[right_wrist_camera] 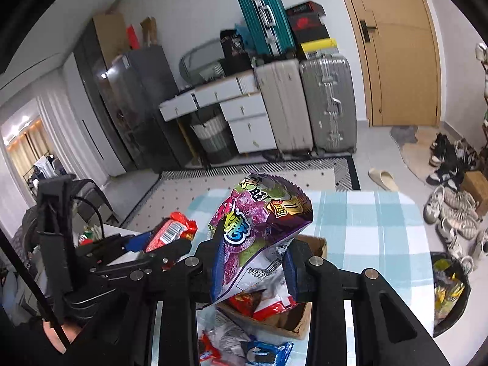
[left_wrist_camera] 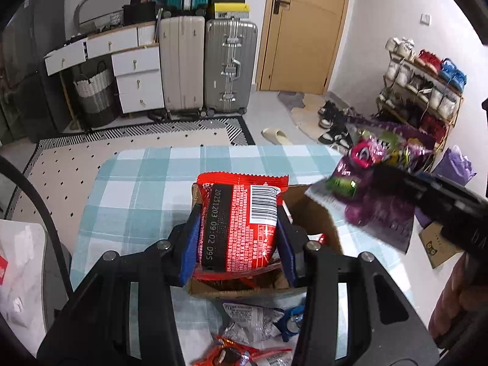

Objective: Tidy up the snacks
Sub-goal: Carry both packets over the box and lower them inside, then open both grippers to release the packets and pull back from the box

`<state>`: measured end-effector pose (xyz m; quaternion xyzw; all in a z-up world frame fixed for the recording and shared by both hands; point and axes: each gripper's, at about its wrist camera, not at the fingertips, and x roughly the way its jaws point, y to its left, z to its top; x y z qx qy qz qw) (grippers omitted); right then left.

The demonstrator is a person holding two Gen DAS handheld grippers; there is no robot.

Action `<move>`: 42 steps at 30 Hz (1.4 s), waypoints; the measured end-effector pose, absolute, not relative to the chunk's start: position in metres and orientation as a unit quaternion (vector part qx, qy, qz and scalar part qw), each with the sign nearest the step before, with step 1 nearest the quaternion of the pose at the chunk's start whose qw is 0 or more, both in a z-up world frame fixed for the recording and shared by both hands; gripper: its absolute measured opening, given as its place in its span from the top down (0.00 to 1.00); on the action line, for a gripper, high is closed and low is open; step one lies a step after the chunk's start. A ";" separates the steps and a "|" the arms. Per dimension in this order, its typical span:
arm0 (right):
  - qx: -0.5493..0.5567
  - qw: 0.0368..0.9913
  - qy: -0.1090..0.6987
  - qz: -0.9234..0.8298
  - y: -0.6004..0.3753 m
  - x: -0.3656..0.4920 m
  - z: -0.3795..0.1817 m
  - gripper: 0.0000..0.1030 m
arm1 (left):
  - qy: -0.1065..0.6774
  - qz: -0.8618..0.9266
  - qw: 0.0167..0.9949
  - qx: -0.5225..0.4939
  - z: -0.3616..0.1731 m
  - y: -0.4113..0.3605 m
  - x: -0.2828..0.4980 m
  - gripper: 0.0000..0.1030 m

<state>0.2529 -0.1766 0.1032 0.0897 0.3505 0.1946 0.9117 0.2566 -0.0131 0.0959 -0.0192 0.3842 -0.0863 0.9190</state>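
Over the checked table (left_wrist_camera: 152, 183), near its middle, sits the cardboard box (left_wrist_camera: 317, 213), snacks already inside. Above the box, the right gripper (right_wrist_camera: 253, 262) pinches a purple candy bag (right_wrist_camera: 259, 219); the left gripper (left_wrist_camera: 238, 235) clamps a red packet (left_wrist_camera: 241, 225). Loose wrappers (left_wrist_camera: 253, 323) lie by the table's near edge.

Red packet (left_wrist_camera: 241, 222): you hold it upright above the box, barcode facing you.
Purple bag (right_wrist_camera: 259, 228): you hold it crumpled, aloft.
Cardboard box (left_wrist_camera: 317, 216): open, partly filled.
Loose snacks (left_wrist_camera: 253, 326): on tabletop near you.
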 end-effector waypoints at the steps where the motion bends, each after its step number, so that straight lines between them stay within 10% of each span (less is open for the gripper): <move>1: 0.088 0.910 0.356 0.192 -0.174 0.259 0.096 0.69 | 0.386 -0.086 0.918 -0.018 0.090 -0.014 0.262 0.60; 29: -0.022 0.879 0.444 0.173 -0.149 0.297 0.002 0.69 | 0.442 -0.091 0.892 -0.022 0.012 -0.027 0.338 0.59; 35: -0.040 0.885 0.435 0.161 -0.145 0.294 0.006 0.49 | 0.442 -0.081 0.893 -0.017 0.017 -0.019 0.330 0.59; 42: -0.028 0.902 0.404 0.148 -0.158 0.283 0.028 0.48 | 0.436 -0.073 0.897 -0.022 0.030 -0.008 0.307 0.58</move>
